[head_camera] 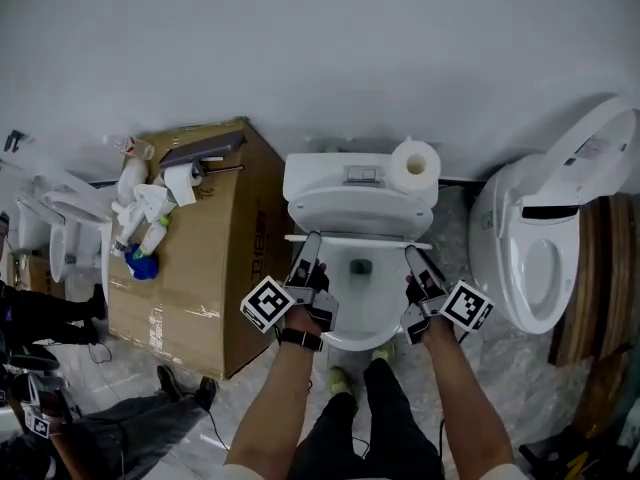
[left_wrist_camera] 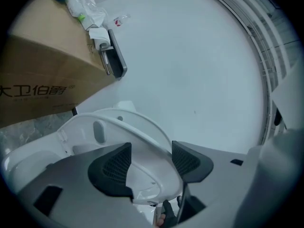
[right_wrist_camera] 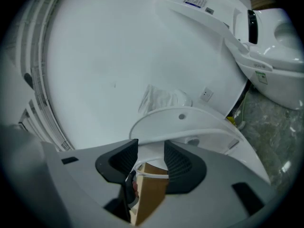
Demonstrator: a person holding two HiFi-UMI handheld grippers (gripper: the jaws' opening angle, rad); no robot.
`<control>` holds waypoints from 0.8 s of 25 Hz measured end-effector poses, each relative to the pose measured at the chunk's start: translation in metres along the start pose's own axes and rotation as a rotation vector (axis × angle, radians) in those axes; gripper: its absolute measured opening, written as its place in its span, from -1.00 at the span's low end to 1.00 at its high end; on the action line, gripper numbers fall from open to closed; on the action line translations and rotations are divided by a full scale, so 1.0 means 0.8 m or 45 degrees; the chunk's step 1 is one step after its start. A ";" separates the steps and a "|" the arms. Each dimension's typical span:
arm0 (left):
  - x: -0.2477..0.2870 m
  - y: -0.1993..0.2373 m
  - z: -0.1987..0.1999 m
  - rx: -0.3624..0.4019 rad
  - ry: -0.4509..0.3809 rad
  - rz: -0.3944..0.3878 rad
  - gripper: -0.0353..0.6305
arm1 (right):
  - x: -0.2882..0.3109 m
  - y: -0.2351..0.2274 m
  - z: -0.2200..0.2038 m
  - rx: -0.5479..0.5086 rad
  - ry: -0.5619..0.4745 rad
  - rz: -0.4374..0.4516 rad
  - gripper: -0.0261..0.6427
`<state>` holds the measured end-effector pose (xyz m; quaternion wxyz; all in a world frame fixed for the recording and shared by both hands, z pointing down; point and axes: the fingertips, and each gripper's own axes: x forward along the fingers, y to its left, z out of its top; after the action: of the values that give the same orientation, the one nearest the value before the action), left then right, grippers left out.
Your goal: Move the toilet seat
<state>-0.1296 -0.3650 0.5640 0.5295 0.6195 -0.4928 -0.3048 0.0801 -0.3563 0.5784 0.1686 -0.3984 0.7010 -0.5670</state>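
a person stands over a white toilet [head_camera: 350, 318] set against a plain white wall [head_camera: 300, 48], a gripper in each gloved hand. the toilet seat [head_camera: 358, 239] stands raised, upright in front of the tank [head_camera: 330, 176], its underside with one oval bumper facing the left gripper view. the left gripper [head_camera: 310, 263] has its jaws spread wide; the seat's rim [left_wrist_camera: 137, 126] shows in the gap between them, with neither pad pressing on it. the right gripper [head_camera: 420, 268] is likewise spread and holds nothing, the seat's edge [right_wrist_camera: 190, 122] lying just beyond its tips.

the cardboard box [left_wrist_camera: 42, 75] beside the toilet carries the printed characters "大卫伯爵" on its side; further print on the same box in the head view is too small to read. bottles, tissue and a blue cloth [head_camera: 140, 264] crowd its top. a toilet paper roll [head_camera: 413, 165] sits on the tank. a second toilet [head_camera: 540, 238] on the right, lid up, bears labels that cannot be read. the floor [head_camera: 500, 368] is grey and mottled, with glossy clear sheeting over it.
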 end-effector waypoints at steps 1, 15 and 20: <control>0.007 -0.007 0.000 -0.036 -0.011 -0.039 -0.10 | 0.004 -0.001 0.003 -0.031 0.005 -0.007 -0.41; 0.045 0.009 0.015 0.259 0.062 0.023 -0.16 | 0.051 -0.018 0.034 -0.417 0.090 -0.145 -0.66; 0.063 0.008 0.009 0.304 0.092 -0.012 -0.38 | 0.062 -0.020 0.042 -0.463 0.091 -0.169 -0.68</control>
<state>-0.1210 -0.4144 0.5756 0.4680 0.6910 -0.5033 -0.2241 0.0784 -0.4162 0.5937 0.0310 -0.4474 0.7696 -0.4546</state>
